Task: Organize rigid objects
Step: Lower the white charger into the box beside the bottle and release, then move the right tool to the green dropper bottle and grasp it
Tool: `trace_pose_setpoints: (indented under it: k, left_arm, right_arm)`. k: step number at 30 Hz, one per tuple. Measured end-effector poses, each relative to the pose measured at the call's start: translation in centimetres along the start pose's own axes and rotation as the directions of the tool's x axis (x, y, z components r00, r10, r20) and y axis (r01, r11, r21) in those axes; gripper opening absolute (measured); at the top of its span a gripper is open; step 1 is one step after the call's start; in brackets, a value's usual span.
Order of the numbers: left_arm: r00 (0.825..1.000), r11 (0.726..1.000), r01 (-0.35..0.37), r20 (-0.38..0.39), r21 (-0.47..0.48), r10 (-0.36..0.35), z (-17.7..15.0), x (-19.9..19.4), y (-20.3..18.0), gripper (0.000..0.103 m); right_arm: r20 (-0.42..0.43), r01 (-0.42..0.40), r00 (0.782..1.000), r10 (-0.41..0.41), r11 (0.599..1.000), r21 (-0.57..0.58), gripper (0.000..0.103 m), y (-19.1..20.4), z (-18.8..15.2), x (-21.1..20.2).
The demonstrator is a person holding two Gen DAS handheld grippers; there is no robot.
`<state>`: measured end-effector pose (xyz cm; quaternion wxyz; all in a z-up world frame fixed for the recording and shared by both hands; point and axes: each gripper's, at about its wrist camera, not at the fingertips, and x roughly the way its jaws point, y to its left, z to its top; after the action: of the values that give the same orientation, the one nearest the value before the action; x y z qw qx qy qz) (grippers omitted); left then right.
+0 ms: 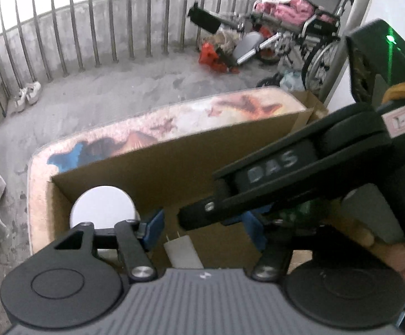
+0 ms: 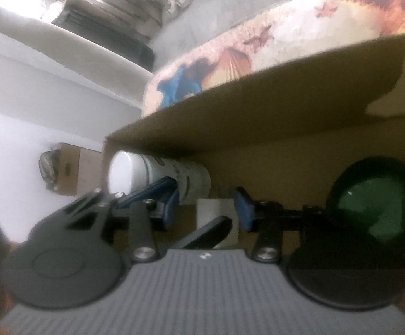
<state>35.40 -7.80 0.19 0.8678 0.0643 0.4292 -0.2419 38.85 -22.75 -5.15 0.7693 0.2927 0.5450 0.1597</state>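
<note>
An open cardboard box stands on a dinosaur-print pad. My left gripper hangs over the box with its blue pads apart. A white plug adapter lies on the box floor below them, untouched. The right tool's black housing, marked DAS, reaches in from the right. In the right wrist view my right gripper is open inside the box, with the adapter between its pads, not squeezed. A dark flat piece shows below; what it is I cannot tell.
A white canister lies on its side in the box's left corner, its round end bright. A green round dish sits at the box's right. Beyond are a railing, shoes and a wheelchair.
</note>
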Motion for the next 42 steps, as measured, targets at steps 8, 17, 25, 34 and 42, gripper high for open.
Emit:
trace_pose_setpoints:
  k: [8,17,25,34,42]
  left_arm:
    - [0.987,0.999,0.034,0.153,0.025,-0.037,-1.6,-9.1,-2.3,0.076]
    - [0.941,0.997,0.065,0.332,0.029,-0.071,-9.0,-19.1,-5.6,0.083]
    - [0.921,0.998,0.026,0.388,0.060,-0.047,-17.8,-17.9,-9.8,0.087]
    - [0.944,0.982,-0.097,0.328,0.164,0.038,-20.7,-9.5,-14.4,0.085]
    - [0.952,0.986,-0.074,0.303,0.148,0.026,-20.7,-6.6,-13.6,0.073]
  right_arm:
    - [0.118,-0.057,0.991,0.060,0.998,-0.030,0.045,2.1,-3.6,-9.5]
    - [0.267,-0.109,0.951,0.157,0.976,-0.187,0.048,3.6,-14.5,-21.5]
    - [0.396,-0.015,0.910,0.127,0.961,-0.275,0.049,0.8,-26.3,-23.2]
    - [0.442,0.114,0.897,-0.003,0.968,-0.225,0.050,-2.2,-28.9,-16.3]
    - [0.442,0.252,0.894,-0.081,0.904,-0.344,0.050,0.5,-26.7,-12.0]
